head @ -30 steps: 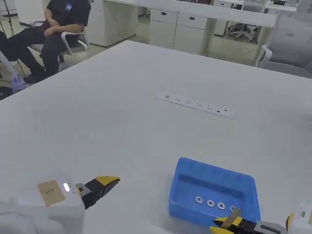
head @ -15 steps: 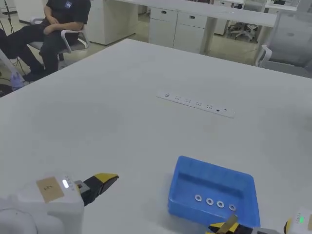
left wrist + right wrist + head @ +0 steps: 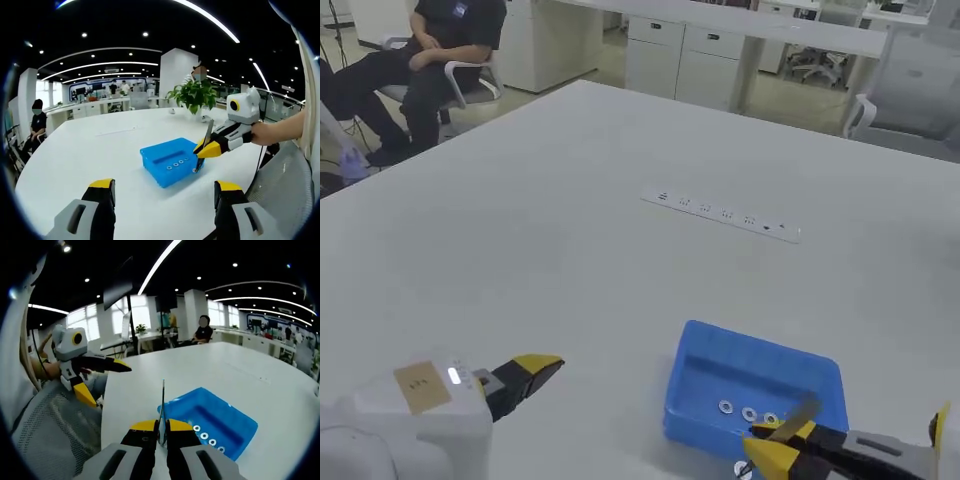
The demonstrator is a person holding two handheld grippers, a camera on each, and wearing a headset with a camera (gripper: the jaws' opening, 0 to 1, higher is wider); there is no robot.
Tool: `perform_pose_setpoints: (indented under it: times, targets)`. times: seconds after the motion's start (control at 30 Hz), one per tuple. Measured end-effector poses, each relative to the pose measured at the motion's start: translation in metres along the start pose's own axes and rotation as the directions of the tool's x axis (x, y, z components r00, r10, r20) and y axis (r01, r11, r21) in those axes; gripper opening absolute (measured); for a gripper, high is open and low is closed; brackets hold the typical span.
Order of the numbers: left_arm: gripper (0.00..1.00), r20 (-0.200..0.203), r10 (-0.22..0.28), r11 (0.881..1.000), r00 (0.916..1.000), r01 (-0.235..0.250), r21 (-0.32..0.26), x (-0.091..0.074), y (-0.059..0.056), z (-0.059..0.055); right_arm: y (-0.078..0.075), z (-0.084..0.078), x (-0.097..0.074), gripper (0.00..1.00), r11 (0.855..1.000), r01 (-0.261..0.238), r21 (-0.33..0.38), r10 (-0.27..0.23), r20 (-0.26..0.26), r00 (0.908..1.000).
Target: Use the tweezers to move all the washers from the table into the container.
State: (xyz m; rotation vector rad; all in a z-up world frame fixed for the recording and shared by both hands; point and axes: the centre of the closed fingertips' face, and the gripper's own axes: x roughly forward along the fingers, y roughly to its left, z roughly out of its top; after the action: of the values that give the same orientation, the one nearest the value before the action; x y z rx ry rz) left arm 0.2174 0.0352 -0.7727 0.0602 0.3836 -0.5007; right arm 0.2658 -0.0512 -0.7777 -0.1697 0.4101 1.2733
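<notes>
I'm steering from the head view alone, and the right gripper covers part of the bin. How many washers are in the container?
Observer: Four washers lie in a row in the blue container, by the right gripper view.
Operator: Is the left gripper open?
Observer: Yes, the left gripper has its jaws wide apart, holding nothing.
Operator: And the tweezers?
Observer: The right gripper is shut on the tweezers, upright in its view.

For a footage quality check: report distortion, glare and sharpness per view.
Head view: even light, no glare, washers in the blue container legible. Left gripper view: strong fisheye bending, bright ceiling strips. Right gripper view: same bending, tweezers sharp.
</notes>
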Motion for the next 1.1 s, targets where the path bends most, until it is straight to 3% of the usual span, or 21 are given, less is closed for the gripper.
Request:
perform_pose_setpoints:
  times: [0.2,0.47,0.77,1.1]
  targets:
    - [0.83,0.003,0.002,1.000,1.0000,-0.002,0.000,0.000,0.001,0.000,-0.006,0.021,0.003,0.03,1.000,-0.003,-0.003,0.003,0.043,0.9991]
    - [0.83,0.007,0.006,1.000,1.0000,-0.006,-0.002,-0.001,0.002,0.001,-0.022,0.032,0.015,0.03,1.000,0.011,0.019,-0.012,0.065,0.9978]
    - [0.83,0.004,0.002,1.000,1.0000,-0.002,-0.005,0.000,0.001,0.000,-0.035,0.034,0.032,0.03,0.999,0.017,0.039,-0.019,0.053,0.9984]
    - [0.83,0.002,0.000,1.000,1.0000,0.000,-0.006,0.000,0.001,0.000,-0.052,0.023,0.051,0.03,0.997,0.021,0.068,-0.021,0.008,0.9997]
